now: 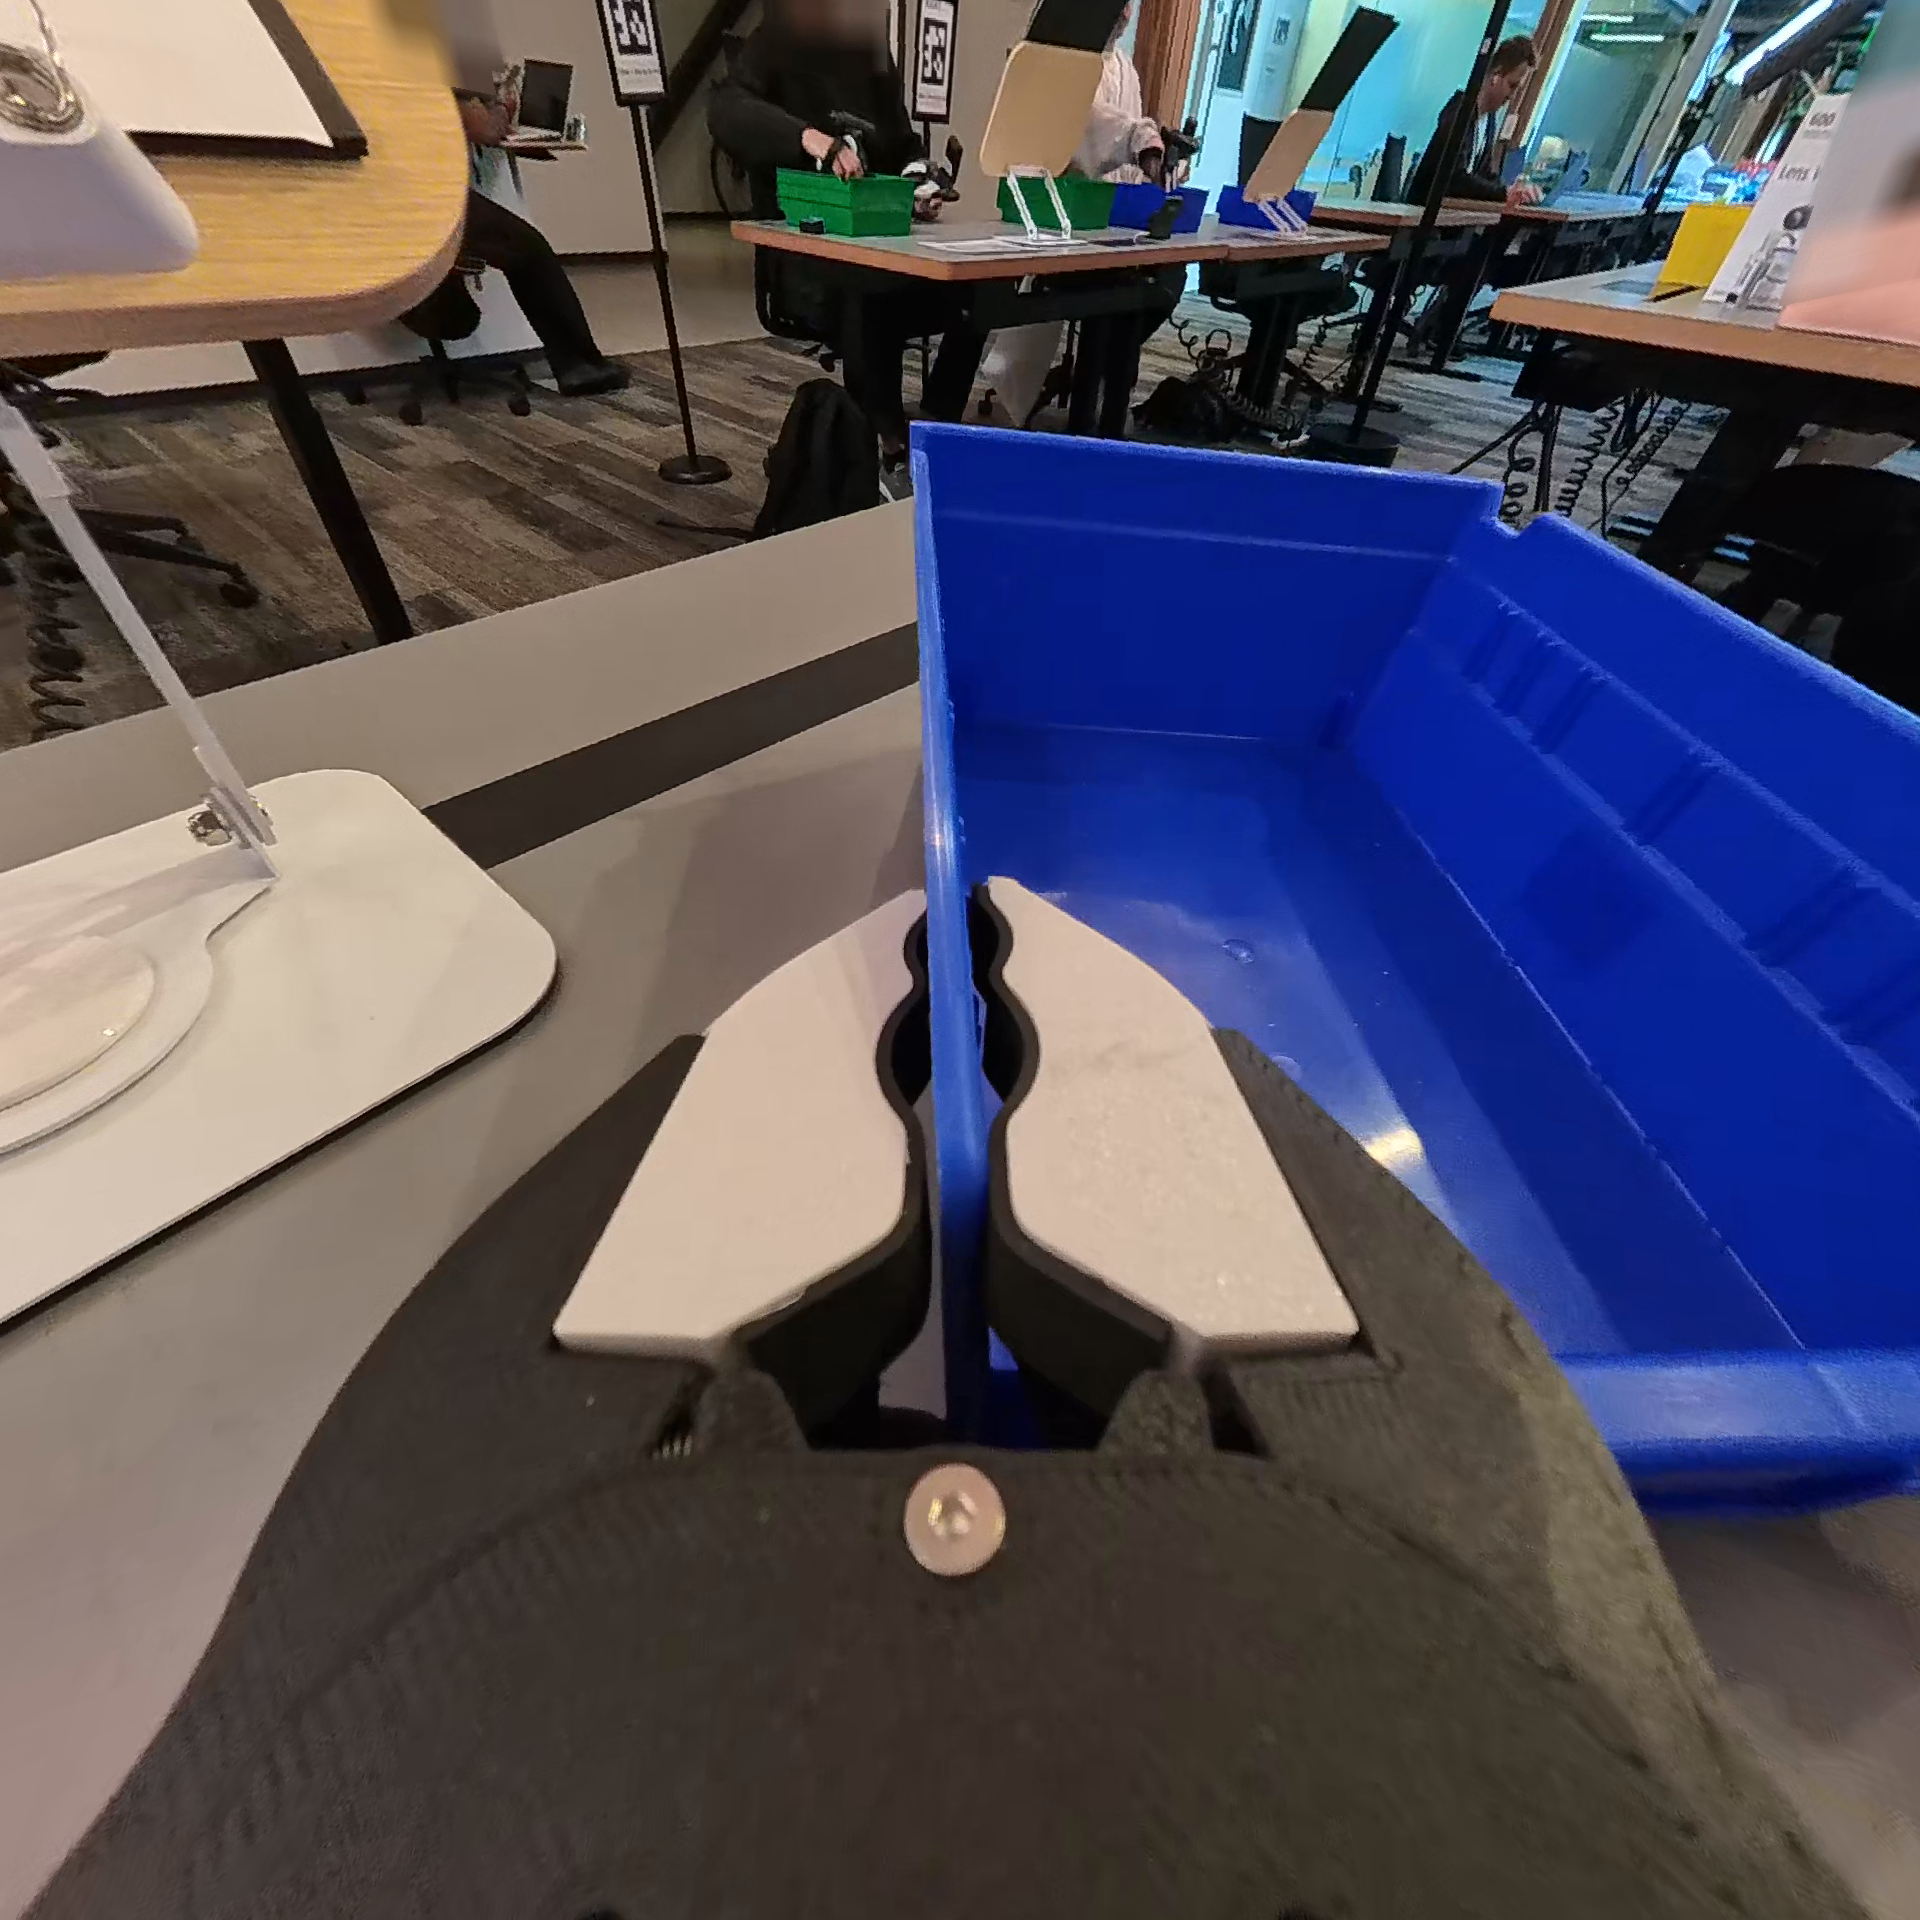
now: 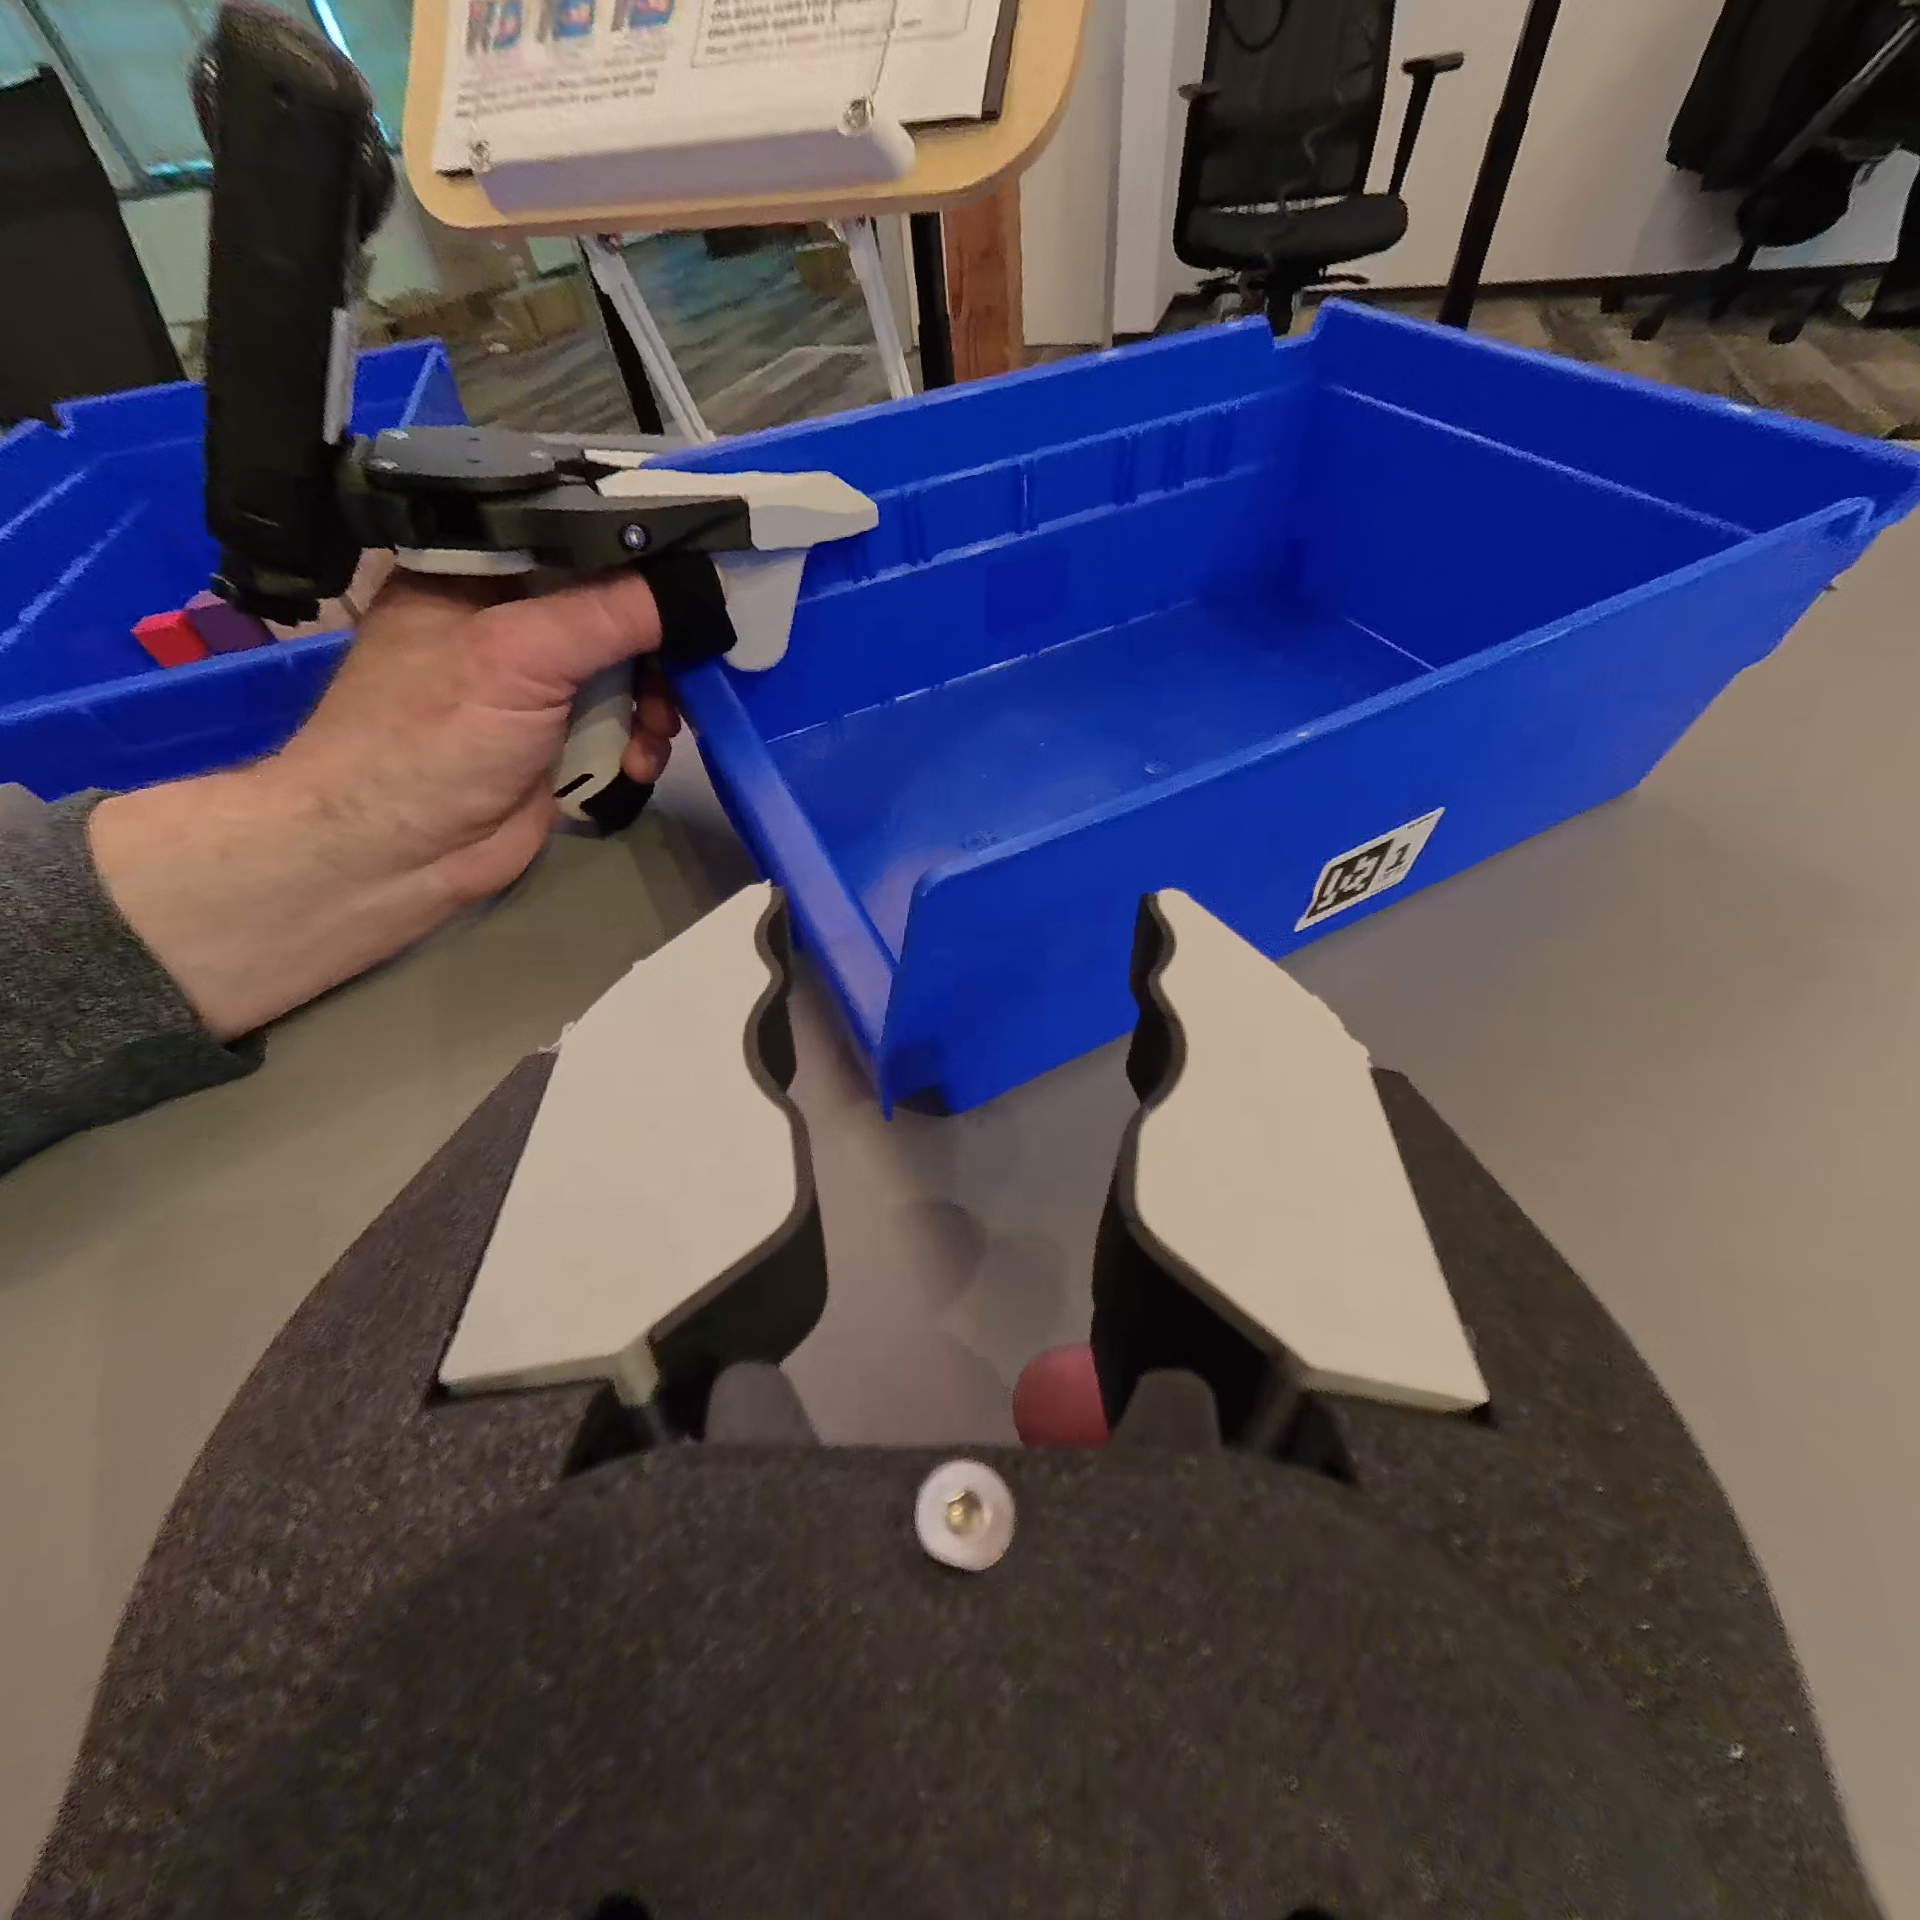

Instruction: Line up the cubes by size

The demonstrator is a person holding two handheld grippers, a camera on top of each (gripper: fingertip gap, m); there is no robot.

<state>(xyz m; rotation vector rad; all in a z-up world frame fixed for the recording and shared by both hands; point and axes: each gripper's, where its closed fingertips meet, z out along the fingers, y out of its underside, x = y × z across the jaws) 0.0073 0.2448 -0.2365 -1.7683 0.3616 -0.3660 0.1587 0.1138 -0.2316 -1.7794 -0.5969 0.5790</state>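
An empty blue bin [image 1: 1351, 935] stands on the grey table [image 1: 675, 831]. My left gripper [image 1: 951, 904] is shut on the bin's thin side wall [image 1: 951, 790], one pad on each face. The right wrist view shows the same grip on the bin's [image 2: 1143, 707] rim by the left gripper [image 2: 790, 582], which a hand [image 2: 416, 748] holds. My right gripper [image 2: 961, 904] is open and empty just in front of the bin's near corner, its fingers not touching it. A red cube [image 2: 166, 636] and a purple cube [image 2: 234, 623] lie in a second blue bin [image 2: 83, 499] at the far left.
A white stand base [image 1: 260, 987] lies on the table left of the bin. A wooden board with paper [image 2: 727, 104] stands behind the bins. The table's far edge [image 1: 520, 623] runs behind the bin, with chairs and other tables beyond. One gripper's finger ends stand about 20 cm off the other's.
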